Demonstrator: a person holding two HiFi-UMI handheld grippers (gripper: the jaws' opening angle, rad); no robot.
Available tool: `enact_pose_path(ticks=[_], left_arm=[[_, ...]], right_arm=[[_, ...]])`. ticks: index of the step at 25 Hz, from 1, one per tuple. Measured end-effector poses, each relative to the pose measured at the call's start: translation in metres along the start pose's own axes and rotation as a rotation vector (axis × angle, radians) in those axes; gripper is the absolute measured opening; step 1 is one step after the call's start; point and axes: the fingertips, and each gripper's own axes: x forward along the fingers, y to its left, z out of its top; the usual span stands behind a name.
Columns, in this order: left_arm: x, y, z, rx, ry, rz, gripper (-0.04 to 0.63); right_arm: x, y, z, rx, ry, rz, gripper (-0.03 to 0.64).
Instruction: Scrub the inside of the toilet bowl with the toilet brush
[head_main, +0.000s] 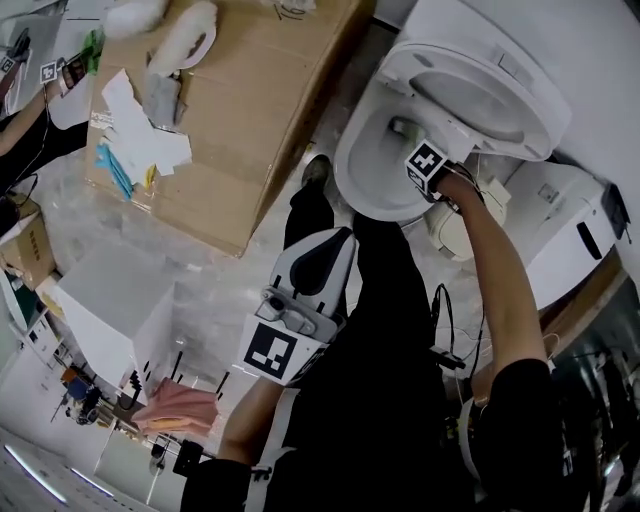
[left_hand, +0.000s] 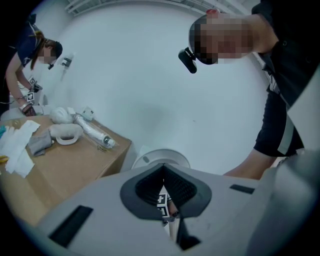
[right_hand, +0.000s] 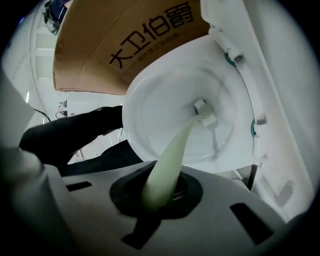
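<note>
The white toilet bowl (head_main: 352, 172) stands at the upper right of the head view with its seat and lid (head_main: 500, 80) raised. My right gripper (head_main: 417, 152) reaches over the bowl's rim, shut on the pale green handle of the toilet brush (right_hand: 172, 155). The brush's white bristle head (right_hand: 205, 113) lies low inside the bowl (right_hand: 150, 115), against its wall. My left gripper (head_main: 325, 262) hangs by the person's black trousers, well short of the toilet. In the left gripper view its jaws (left_hand: 164, 187) are shut with nothing between them.
A large cardboard box (head_main: 250, 110) with cloths and papers on top stands left of the toilet. A pale holder (head_main: 455, 228) and a white unit (head_main: 570, 230) sit to the toilet's right. Another person (left_hand: 30, 55) works at the far left. A white box (head_main: 110, 310) stands on the floor.
</note>
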Motion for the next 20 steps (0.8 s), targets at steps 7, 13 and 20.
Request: enact_pose_path(ticks=[7, 13, 20], left_arm=[[-0.012, 0.0, 0.003, -0.008, -0.044, 0.036, 0.008], [-0.022, 0.006, 0.011, -0.004, -0.044, 0.034, 0.008], [-0.023, 0.002, 0.031, 0.036, -0.008, -0.092, 0.009]], right_arm=[[0.0, 0.003, 0.008, -0.175, 0.075, -0.112, 0.015], [-0.007, 0.015, 0.011, -0.235, 0.068, -0.145, 0.015], [-0.037, 0.057, 0.004, -0.022, -0.153, -0.049, 0.015]])
